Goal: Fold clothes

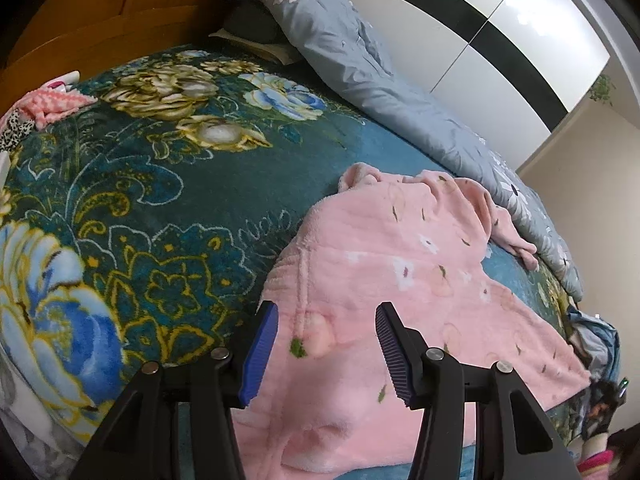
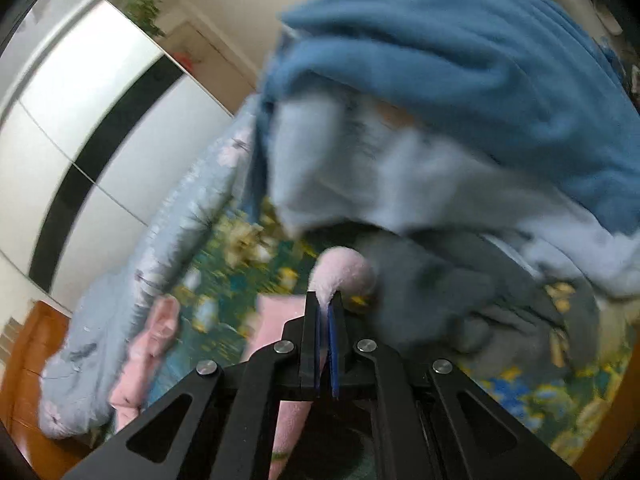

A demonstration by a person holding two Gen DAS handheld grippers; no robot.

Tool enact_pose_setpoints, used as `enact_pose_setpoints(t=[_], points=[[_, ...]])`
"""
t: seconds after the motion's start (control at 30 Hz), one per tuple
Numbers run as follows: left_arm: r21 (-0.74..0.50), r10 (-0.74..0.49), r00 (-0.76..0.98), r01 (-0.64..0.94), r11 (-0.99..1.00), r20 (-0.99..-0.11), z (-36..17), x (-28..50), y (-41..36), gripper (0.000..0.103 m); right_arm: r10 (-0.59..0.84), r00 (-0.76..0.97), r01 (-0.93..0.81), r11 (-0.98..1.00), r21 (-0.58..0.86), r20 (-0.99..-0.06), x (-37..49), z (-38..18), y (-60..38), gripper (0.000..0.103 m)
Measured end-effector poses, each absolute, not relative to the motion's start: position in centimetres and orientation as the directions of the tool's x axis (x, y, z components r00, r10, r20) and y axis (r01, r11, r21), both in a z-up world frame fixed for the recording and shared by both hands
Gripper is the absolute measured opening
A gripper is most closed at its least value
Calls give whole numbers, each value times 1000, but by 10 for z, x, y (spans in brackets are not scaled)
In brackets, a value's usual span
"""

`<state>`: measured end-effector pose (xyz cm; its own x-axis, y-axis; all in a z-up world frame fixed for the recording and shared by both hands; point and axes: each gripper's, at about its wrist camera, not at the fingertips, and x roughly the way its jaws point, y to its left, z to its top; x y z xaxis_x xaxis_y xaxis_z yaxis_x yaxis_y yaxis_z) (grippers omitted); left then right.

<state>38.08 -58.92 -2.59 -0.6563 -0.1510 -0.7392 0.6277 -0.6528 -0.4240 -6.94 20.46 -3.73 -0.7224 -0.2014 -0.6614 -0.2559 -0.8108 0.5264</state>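
Observation:
A pink fleece garment [image 1: 400, 280] with small flower prints lies spread on the teal floral blanket [image 1: 140, 200] of a bed. My left gripper [image 1: 328, 314] is open just above its near left part, and the fabric shows between the blue pads [image 1: 262, 352] without being pressed. In the blurred right wrist view, my right gripper [image 2: 326, 304] is shut on a fold of the pink garment [image 2: 346, 274], which bulges out above the tips. More of the pink cloth [image 2: 276, 316] trails under that gripper.
A heap of blue and pale-blue clothes [image 2: 460, 100] lies just beyond the right gripper. A grey-blue flowered duvet [image 1: 400, 92] runs along the bed's far side by a white wardrobe [image 1: 500, 48]. A wooden headboard [image 1: 100, 20] and pink knitwear [image 1: 52, 104] are at the far left.

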Motion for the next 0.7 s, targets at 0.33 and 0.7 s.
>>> enact_pose_setpoints(t=[0.33,0.7], points=[[-408,-192,-624,682,-607,-758,-21,425,-586,57,-248,-712,-249,-785,567,-657,-46,-45,197,10],[-498,-17,-578,717,-488,-816,-64,450,-577,60,-346,-703,-153,-780,607,-621,9,-52,157,41]])
